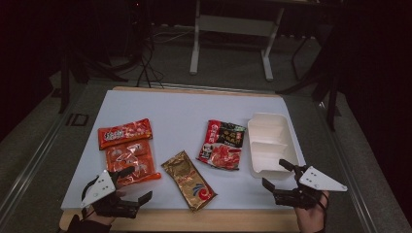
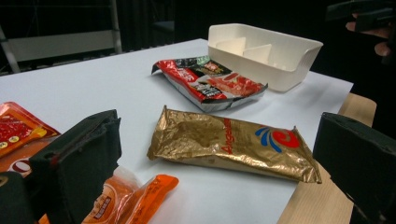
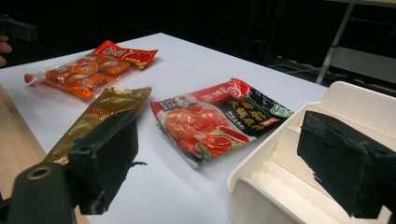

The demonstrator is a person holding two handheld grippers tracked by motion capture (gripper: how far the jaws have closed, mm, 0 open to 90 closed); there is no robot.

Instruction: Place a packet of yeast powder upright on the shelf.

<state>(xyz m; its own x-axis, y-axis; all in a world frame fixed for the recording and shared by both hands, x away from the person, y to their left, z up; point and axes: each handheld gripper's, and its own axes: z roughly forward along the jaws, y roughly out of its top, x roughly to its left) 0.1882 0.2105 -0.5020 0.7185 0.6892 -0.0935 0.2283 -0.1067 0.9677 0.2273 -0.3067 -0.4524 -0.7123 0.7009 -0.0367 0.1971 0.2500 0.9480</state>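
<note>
White table (image 1: pixel 184 104), orange packet (image 1: pixel 127 148), gold packet (image 1: pixel 188 179), red packet (image 1: pixel 222 144), white tray (image 1: pixel 268 143), two open grippers at near edge

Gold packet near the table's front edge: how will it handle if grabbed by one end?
The gold packet looks like crinkled foil, so probably slippery. It lies flat and thin, likely light, and would sag from one end. Flat shape: unlikely to roll.

Two black hand-held grippers (image 1: pixel 130 185) (image 1: pixel 280 173) with blocky black fingers (image 2: pixel 81 158), grey three-cornered top plates, dark sleeves.
</note>
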